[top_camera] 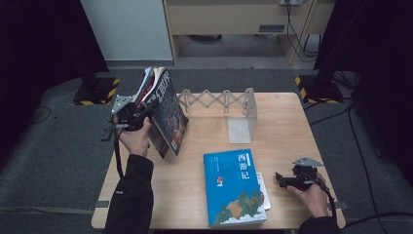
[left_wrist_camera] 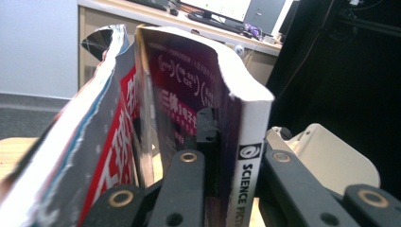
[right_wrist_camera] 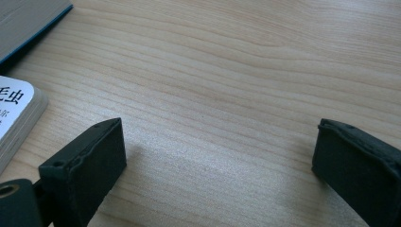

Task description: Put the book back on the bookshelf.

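Several books (top_camera: 163, 112) gripped upright in the left tongs (top_camera: 139, 119), jaws clamped across the thick purple-spined one (left_wrist_camera: 248, 156) with the thinner red-covered magazines (left_wrist_camera: 113, 156) fanned loose beside it. Held just left of the expanding rack (top_camera: 219, 102), over the table's (top_camera: 195, 195) far left corner, tilted toward that rack. Right tongs (top_camera: 287, 181) resting low on the table, well right of the rack's near end, jaws wide apart, nothing between them. To do this step well, probably: keep the squeeze firm so the loose magazines cannot slide out, bring the bundle upright before lowering, set the bottom edges down just inside the rack's left end plate, then let go only once leaning is checked. Rack standing with nothing in it. Blue book (top_camera: 234, 187) lying flat in front of the rack, on top of a white booklet (right_wrist_camera: 14, 118).
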`<control>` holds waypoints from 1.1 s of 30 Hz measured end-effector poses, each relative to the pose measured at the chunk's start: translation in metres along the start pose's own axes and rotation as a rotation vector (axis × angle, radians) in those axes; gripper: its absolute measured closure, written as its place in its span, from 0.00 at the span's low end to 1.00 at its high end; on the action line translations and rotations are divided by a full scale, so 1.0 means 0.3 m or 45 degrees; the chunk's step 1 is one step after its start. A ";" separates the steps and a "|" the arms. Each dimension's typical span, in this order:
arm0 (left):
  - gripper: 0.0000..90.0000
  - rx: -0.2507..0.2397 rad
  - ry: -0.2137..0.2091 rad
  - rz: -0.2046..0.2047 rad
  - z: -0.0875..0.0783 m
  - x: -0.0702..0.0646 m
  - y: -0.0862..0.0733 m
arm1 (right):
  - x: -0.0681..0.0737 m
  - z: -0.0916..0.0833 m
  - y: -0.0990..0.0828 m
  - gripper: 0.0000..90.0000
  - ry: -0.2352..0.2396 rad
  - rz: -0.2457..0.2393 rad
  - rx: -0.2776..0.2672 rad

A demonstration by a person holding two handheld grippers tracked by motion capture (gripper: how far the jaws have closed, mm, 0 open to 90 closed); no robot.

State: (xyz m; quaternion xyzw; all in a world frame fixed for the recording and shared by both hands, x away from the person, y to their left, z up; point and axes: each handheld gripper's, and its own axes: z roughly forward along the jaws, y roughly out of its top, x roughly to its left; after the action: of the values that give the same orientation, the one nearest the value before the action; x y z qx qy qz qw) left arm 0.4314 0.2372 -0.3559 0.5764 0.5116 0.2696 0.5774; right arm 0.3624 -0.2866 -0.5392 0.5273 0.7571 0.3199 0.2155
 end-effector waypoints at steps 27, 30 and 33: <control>0.91 -0.062 0.166 0.134 0.088 -0.023 -0.043 | 0.000 0.001 0.000 0.04 0.001 -0.003 0.001; 0.91 -0.067 0.186 0.136 0.093 -0.017 -0.054 | 0.000 0.001 0.000 0.04 0.001 -0.003 0.001; 0.91 -0.084 0.212 0.140 0.097 -0.013 -0.066 | 0.000 0.000 0.001 0.04 0.003 -0.004 0.004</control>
State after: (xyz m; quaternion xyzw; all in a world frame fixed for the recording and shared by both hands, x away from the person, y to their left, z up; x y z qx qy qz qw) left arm 0.4509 0.2185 -0.3788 0.5599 0.5163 0.3645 0.5358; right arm 0.3627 -0.2866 -0.5391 0.5261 0.7587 0.3189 0.2141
